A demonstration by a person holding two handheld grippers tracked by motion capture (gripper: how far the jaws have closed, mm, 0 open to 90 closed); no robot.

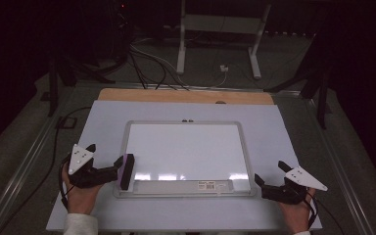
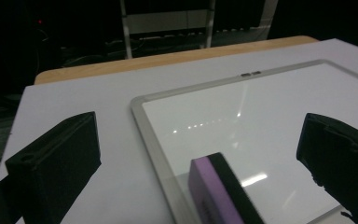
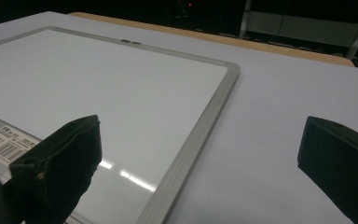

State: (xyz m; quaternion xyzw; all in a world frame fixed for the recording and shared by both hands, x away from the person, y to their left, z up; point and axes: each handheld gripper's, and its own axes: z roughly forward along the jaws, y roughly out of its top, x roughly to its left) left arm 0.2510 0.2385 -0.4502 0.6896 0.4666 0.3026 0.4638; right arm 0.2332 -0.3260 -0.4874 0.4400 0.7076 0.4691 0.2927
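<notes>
A wooden table [image 1: 186,96] is covered by a pale sheet [image 1: 103,122], with a strip of wood left bare along the far edge. A whiteboard [image 1: 186,152] is laid flat on the sheet. An eraser [image 1: 126,171] is seen at the board's near left corner.

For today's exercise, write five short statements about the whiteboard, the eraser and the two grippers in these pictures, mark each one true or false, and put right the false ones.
1. The whiteboard lies flat on the table. True.
2. The whiteboard is covered in writing. False: its surface is blank, with only light reflections.
3. The eraser is purple and black. True.
4. The eraser sits at the board's far right corner. False: it is at the near left corner, in front of the left gripper.
5. The right gripper is clamped on the board's frame. False: its jaws stand open beside the near right corner, holding nothing.
</notes>
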